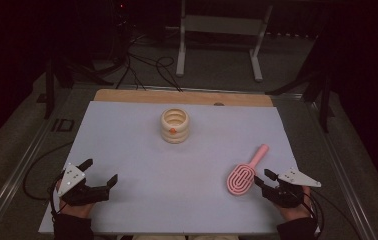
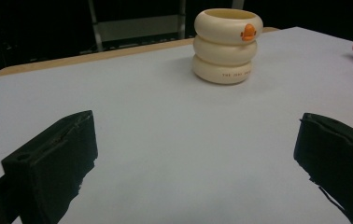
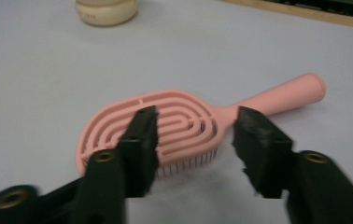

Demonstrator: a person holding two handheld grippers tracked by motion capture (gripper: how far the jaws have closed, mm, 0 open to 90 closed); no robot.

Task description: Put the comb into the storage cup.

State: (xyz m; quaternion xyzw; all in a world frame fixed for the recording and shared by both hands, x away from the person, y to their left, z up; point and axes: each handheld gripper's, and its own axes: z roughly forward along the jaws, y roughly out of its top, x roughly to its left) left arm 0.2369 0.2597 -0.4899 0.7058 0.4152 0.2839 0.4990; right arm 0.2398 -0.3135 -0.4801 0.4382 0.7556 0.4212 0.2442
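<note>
On the left side, my left gripper (image 1: 99, 172) is parked near the front edge of the surface (image 1: 127, 150), jaws spread wide with nothing between them, just bare white top. It's well away from everything, so it's not the one in play.

Moving to the middle, a cream cup (image 1: 175, 125) shaped like stacked rings sits toward the back, upright, with a little orange mark on it. It's well apart from both grippers and out of the way.

Over on the right is the pink hairbrush (image 1: 243, 175), lying flat, paddle end toward me and handle angled away to the back right. My right gripper (image 1: 263, 178) is just beside the paddle, jaws partly spread and gripping nothing yet. From the right gripper view the brush's long axis runs across the jaws, paddle under the left one, neck in the gap. Nothing blocks the way, so I'd guess a short push forward and down gets the neck.
</note>
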